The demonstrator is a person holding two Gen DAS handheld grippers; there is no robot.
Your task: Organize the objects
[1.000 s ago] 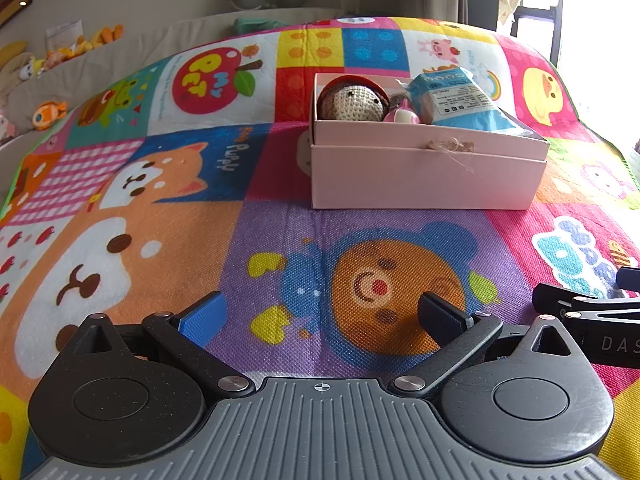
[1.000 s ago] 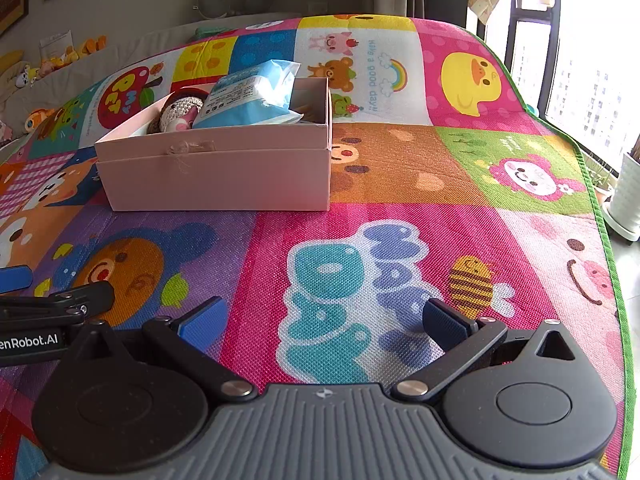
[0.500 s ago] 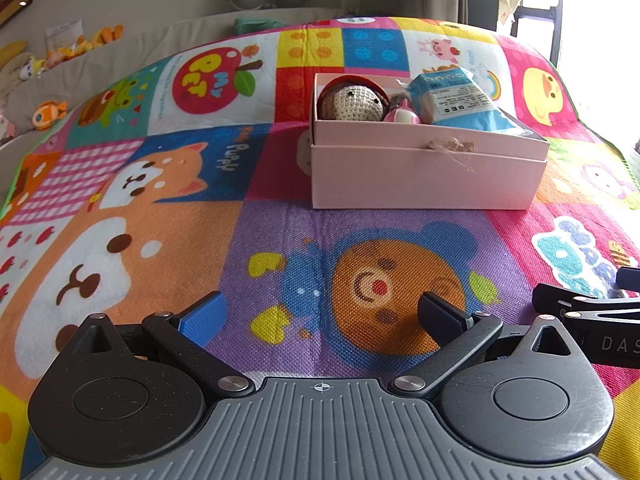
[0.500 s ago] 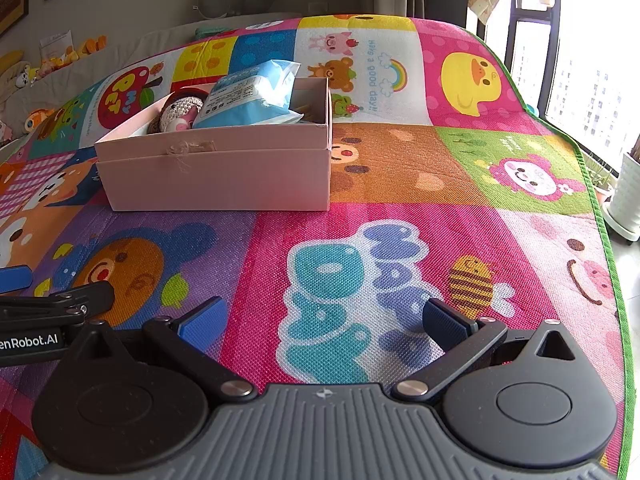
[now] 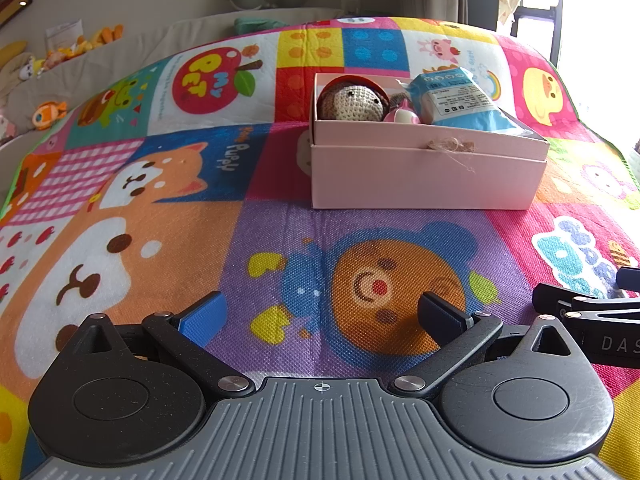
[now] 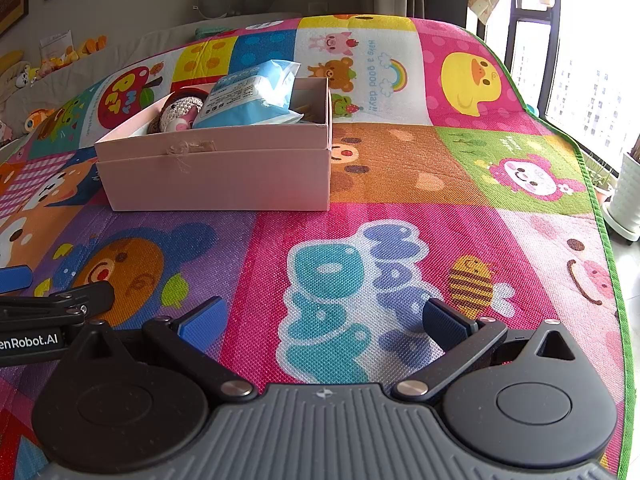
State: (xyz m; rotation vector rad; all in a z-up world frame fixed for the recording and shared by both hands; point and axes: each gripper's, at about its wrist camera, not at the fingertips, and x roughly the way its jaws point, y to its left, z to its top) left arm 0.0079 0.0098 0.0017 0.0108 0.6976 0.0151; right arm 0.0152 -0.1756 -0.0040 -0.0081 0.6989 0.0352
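Observation:
A pink cardboard box [image 5: 424, 176] [image 6: 224, 178] sits on the colourful play mat. Inside it lie a crocheted doll [image 5: 354, 100] [image 6: 178, 110], a small pink toy [image 5: 402, 116] and a blue-and-white packet [image 5: 456, 100] [image 6: 252, 96]. My left gripper [image 5: 322, 314] rests low over the bear picture, well short of the box, open with nothing between its fingers. My right gripper [image 6: 322, 320] stands open and empty over the blue lettering, to the right of the box. Each gripper shows at the edge of the other's view.
The play mat [image 5: 160, 184] [image 6: 440, 168] covers the whole surface and has a green border on the right [image 6: 600, 216]. Plush toys [image 5: 48, 110] line a ledge at far left. A window and a white pot [image 6: 628, 196] stand to the right.

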